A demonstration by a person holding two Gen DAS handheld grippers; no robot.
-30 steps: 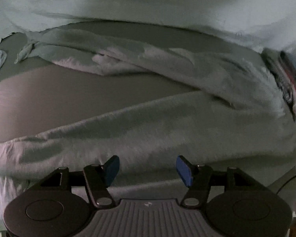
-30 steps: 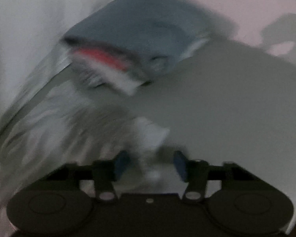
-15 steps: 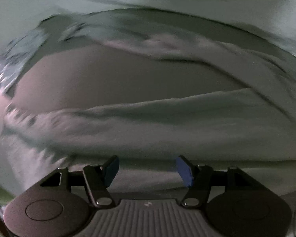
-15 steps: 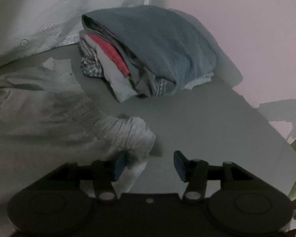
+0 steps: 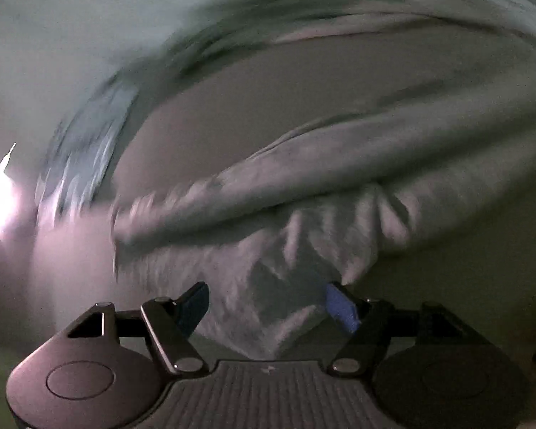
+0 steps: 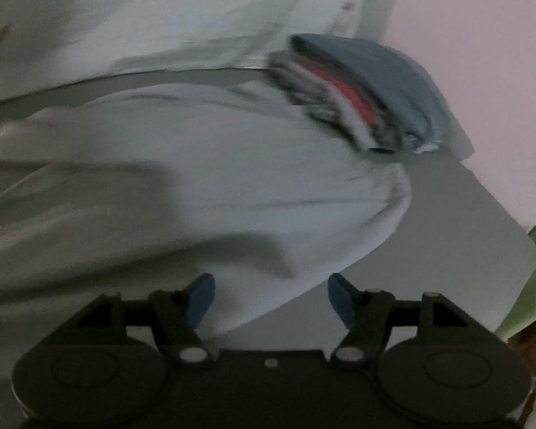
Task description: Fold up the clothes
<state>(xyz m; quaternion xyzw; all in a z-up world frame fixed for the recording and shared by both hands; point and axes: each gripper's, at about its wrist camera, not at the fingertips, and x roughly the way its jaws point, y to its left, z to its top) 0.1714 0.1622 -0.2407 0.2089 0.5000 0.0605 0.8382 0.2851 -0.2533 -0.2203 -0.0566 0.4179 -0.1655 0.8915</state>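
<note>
Garment, pale grey crumpled fabric [image 5: 303, 193], is spread on grey tabletop [image 6: 446, 221] | left claw [image 5: 266, 304] just widened, cloth lying unpinched between | right claw [image 6: 271, 298] just widened, gripping nothing | folded stack of clothes [image 6: 368, 96] is seen beyond.

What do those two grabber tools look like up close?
Each is black, with two round discs at the sides and two angled fingers joined by silver pivot screws. The fingertips carry blue pads. The left gripper has a ribbed centre plate with a small mark; the right gripper has a plain one with a small dot.
</note>
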